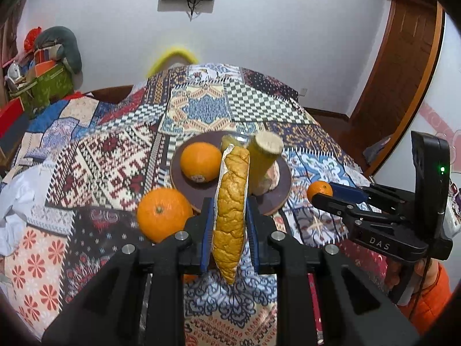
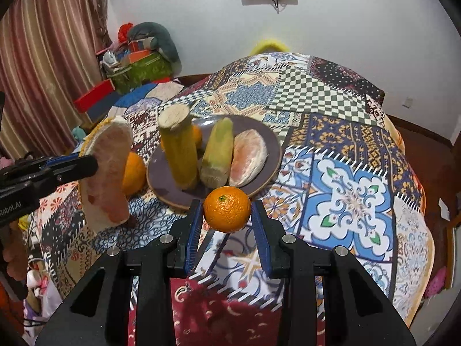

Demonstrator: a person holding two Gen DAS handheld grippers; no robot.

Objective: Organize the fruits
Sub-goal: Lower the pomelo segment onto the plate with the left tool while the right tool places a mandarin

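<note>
the left gripper [image 1: 230, 225] is clamped on a long wedge of pomelo with bumpy yellow rind and a white pith edge [image 1: 232, 201], held upright at the centre of the left wrist view; the blue pads press its two flat faces. in the right wrist view the same wedge shows its pale pink flesh side at the left of the frame. the right gripper [image 2: 227, 225] pinches a small round orange mandarin [image 2: 227, 209] at lower centre of its view, one pad on each side.

behind both, at mid-frame, a round dark brown plate [image 2: 259, 132] sits on the patchwork patterned cloth [image 2: 345, 190]. it carries two yellow-green cane-like stalks [image 2: 180, 150], a second peeled pomelo wedge [image 2: 249, 157] and a large orange with a sticker [image 1: 201, 161]. another large orange [image 1: 162, 214] lies on the cloth just beside the plate's near left rim.

the wedge looks soft and fairly light; a hard squeeze would likely crush the flesh, so a hold across the rind-backed middle seems safest. the mandarin is probably light and slightly yielding, with smooth skin that may roll out of the pads unless it is held across its widest part.
</note>
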